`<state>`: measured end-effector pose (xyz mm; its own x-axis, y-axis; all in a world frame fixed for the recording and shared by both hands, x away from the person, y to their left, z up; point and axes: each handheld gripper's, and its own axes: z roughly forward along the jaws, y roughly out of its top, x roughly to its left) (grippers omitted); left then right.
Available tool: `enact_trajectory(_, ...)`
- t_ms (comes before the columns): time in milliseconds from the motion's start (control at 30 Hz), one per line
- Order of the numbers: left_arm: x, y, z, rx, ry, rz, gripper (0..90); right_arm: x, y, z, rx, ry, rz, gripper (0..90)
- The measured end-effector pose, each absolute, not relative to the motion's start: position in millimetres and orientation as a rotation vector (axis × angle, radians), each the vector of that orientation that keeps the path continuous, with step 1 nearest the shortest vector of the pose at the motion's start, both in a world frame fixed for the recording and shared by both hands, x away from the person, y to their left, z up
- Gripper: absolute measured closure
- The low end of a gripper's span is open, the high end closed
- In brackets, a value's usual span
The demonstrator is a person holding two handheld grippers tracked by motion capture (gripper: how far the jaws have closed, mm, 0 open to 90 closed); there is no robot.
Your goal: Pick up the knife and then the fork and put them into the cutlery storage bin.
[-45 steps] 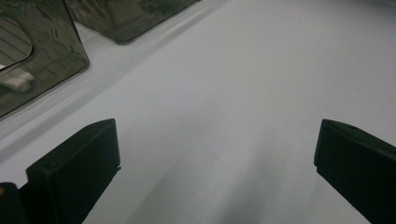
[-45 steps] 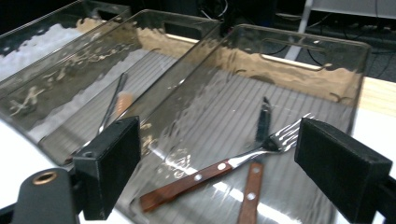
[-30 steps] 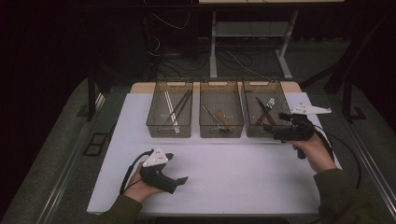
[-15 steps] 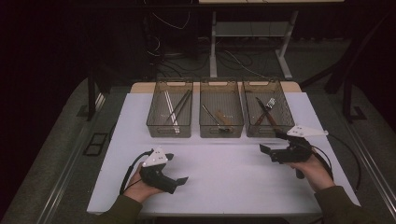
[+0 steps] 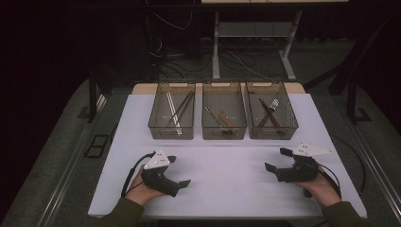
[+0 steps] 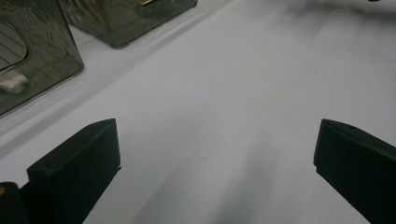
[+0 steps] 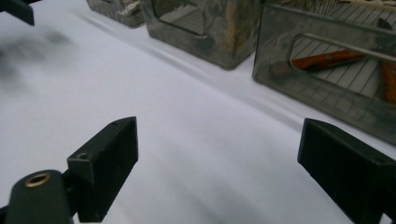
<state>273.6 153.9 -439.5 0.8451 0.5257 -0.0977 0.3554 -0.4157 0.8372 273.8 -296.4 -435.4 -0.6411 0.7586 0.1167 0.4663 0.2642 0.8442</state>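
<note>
White tabletop [image 5: 227, 184] lay bare around both tools, with dark floor and cables beyond it. Ahead of the right gripper [image 5: 276, 161], just past its spread, empty jaws, stood the right basket [image 5: 289, 127] with a fork [image 5: 273, 105] and wooden-handled cutlery [image 7: 327, 59] inside. The middle basket [image 5: 224, 130] and left basket [image 5: 171, 131] (chopsticks [image 5: 182, 107] in the latter, as far as could be told) stood ahead of the left gripper [image 5: 180, 171], whose jaws were likewise wide apart and holding nothing. Judging by this, the sorting looked finished: every utensil sat in a basket, none lay loose near either gripper, and both hands rested low at the near edge.
</note>
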Motion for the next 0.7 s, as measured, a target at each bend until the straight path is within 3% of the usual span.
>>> enact_trajectory(700, 273.0, 153.5, -439.7, 2.055, 0.636, 0.208, 0.0, 260.1, -298.7, -444.7, 1.097, 2.277, 1.288, 12.6)
